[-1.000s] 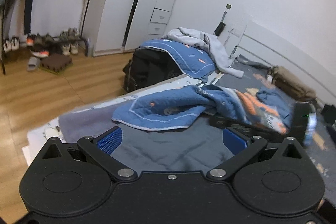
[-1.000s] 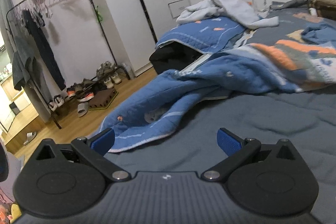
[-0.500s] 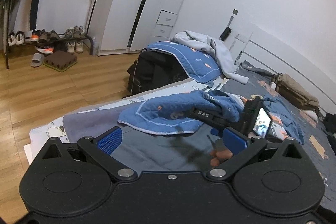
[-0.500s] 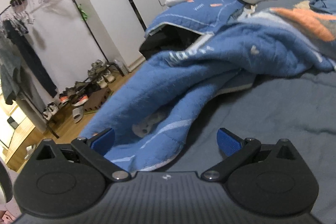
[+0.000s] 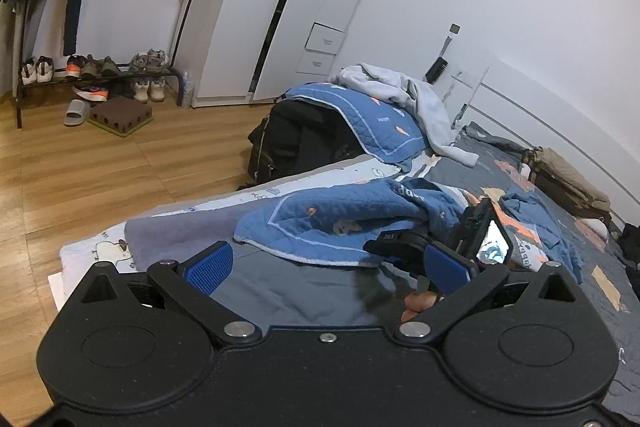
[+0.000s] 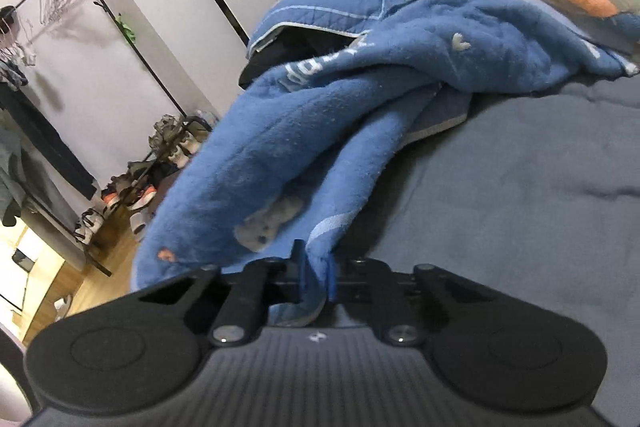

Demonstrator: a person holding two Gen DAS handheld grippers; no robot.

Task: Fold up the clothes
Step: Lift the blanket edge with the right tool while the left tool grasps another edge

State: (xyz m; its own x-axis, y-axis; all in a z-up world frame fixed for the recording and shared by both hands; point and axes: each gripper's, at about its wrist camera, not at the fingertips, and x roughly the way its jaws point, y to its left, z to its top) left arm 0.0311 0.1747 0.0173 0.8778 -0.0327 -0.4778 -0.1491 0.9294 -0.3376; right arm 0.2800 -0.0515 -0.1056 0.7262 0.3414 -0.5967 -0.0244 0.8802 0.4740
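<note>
A crumpled blue fleece garment (image 5: 340, 223) with small prints and a pale trim lies on the grey bed cover (image 5: 288, 291). My right gripper (image 6: 316, 277) is shut on the garment's near edge (image 6: 280, 163) and lifts it slightly off the cover. It also shows in the left wrist view (image 5: 404, 245), at the garment's near right edge. My left gripper (image 5: 328, 265) is open and empty, just short of the garment, above the bed cover.
A black bag (image 5: 296, 143) draped with a blue quilted cover (image 5: 376, 119) and a grey hoodie (image 5: 404, 95) stands beside the bed. More blue clothes (image 5: 528, 215) lie further up the bed. A shoe rack (image 5: 96, 83), a clothes rail and white wardrobes stand on the wooden floor.
My right gripper moved forward to the garment's edge and closed on it, lifting the cloth. My left gripper tilted upward slightly and stayed open.
</note>
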